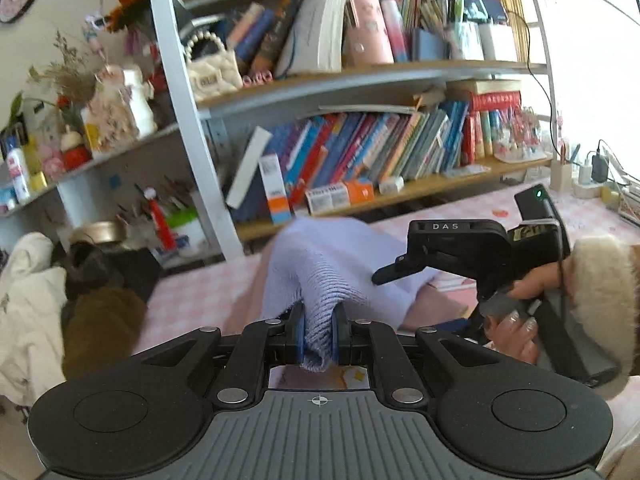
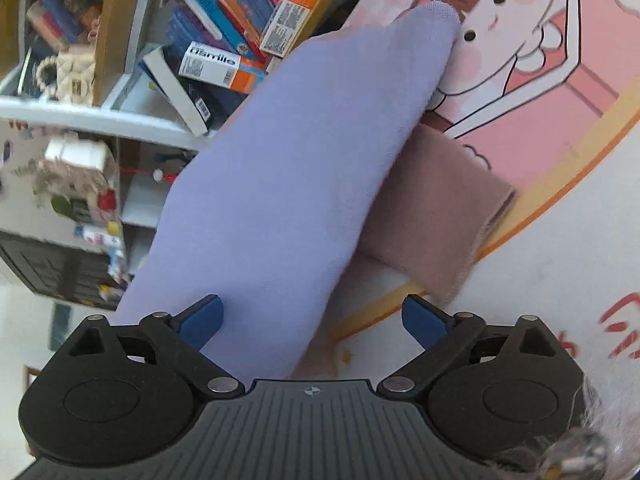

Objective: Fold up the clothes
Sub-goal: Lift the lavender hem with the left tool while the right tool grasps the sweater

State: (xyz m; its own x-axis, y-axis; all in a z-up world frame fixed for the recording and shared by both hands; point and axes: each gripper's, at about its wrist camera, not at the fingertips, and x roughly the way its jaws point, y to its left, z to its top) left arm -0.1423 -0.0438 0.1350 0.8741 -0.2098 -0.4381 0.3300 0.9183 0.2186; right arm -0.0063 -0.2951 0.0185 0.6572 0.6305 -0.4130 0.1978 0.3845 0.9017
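A lavender ribbed knit garment (image 1: 320, 264) hangs lifted over the table, and my left gripper (image 1: 319, 332) is shut on a bunched fold of it. From the right wrist view the same lavender garment (image 2: 288, 160) stretches away as a long band. My right gripper (image 2: 312, 320) stands open around its near end, and the blue pads (image 2: 204, 320) do not press on it. Under the garment a folded dusty-pink cloth (image 2: 436, 200) lies on the cartoon-printed mat (image 2: 560, 120). A hand (image 1: 516, 320) in a fleecy cuff holds the right tool beside the garment.
A bookshelf (image 1: 360, 152) crammed with books and boxes stands right behind the pink checked tablecloth (image 1: 192, 300). Cream and brown clothing (image 1: 32, 300) is piled at the left. Chargers and a power strip (image 1: 592, 176) sit at the table's far right.
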